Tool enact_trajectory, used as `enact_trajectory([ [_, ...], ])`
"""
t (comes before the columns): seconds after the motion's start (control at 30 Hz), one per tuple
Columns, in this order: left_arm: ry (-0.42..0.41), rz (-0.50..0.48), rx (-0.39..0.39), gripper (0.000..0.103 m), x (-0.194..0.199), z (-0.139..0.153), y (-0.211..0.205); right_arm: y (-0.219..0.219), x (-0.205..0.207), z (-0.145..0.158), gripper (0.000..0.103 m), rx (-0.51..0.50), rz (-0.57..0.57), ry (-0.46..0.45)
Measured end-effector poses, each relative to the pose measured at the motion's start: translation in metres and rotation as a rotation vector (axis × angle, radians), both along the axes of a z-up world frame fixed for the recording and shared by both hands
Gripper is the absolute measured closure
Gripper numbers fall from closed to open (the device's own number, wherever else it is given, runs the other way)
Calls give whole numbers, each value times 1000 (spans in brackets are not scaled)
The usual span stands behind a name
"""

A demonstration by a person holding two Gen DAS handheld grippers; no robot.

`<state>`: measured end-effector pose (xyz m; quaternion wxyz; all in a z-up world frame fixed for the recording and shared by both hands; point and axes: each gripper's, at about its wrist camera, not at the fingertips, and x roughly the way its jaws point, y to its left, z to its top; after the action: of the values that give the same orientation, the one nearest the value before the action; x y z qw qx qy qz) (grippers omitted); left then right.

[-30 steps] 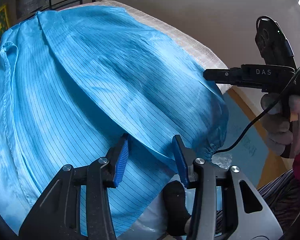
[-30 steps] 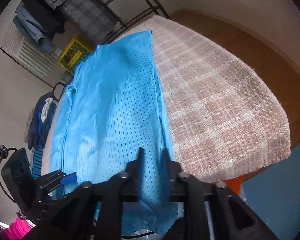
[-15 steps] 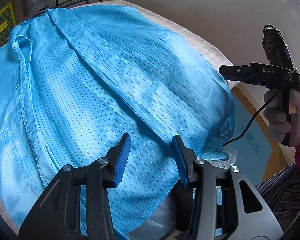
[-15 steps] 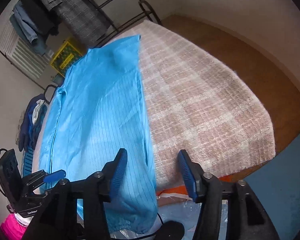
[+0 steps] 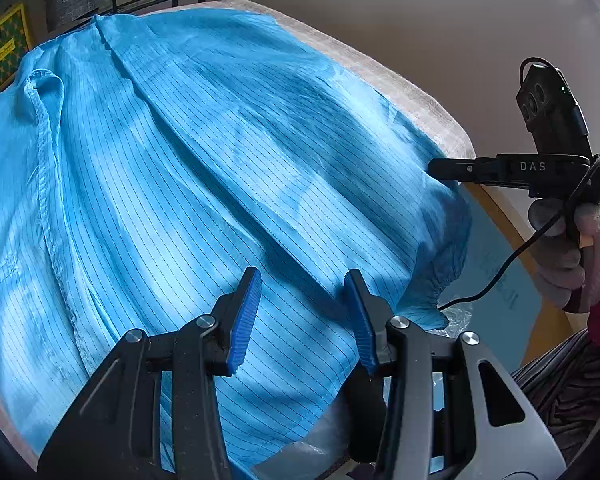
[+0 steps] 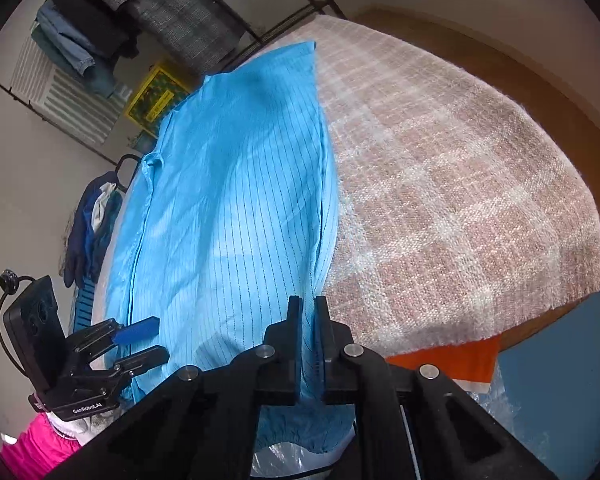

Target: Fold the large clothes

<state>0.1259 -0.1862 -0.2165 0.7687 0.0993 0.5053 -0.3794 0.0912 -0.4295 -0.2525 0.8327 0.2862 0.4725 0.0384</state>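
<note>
A large light-blue striped garment lies spread along the table, folded lengthwise; in the right wrist view the garment covers the table's left part. My left gripper is open just above the garment's near end, its blue pads apart. My right gripper is shut on the garment's right edge near the elastic cuff. The right gripper also shows in the left wrist view, at the garment's right edge. The left gripper shows open in the right wrist view.
A pink-and-white checked cloth covers the table. A clothes rack with hung garments stands behind. Clear plastic and an orange sheet lie below the near table edge. A yellow crate sits on the floor.
My right gripper, open half a second ago, has moved back in and shut on the garment's right edge. My left gripper stays open above the near end.
</note>
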Motion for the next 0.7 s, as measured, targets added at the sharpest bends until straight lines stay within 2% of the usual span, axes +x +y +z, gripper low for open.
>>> enact_trajectory([
  [0.17, -30, 58, -70, 59, 10, 23, 6, 16, -3, 20, 102, -45, 0, -24],
  [0.3, -1, 60, -46, 59, 22, 13, -8, 28, -3, 36, 102, -88, 7, -50],
  [0.37, 19, 65, 0, 59, 24, -2, -16, 36, -3, 44, 103, -136, 16, -60],
  [0.43, -20, 57, 9, 59, 20, -4, -20, 43, -3, 50, 103, -156, 16, -68],
  [0.5, -8, 39, 17, 59, 17, -2, -21, 50, -2, 56, 103, -190, 27, -74],
  [0.57, 24, 58, -31, 59, 18, 7, -11, 62, 0, 64, 103, -242, 49, -86],
  [0.7, 30, 128, -148, 59, 20, 44, 29, 94, 2, 78, 103, -374, 129, -118],
])
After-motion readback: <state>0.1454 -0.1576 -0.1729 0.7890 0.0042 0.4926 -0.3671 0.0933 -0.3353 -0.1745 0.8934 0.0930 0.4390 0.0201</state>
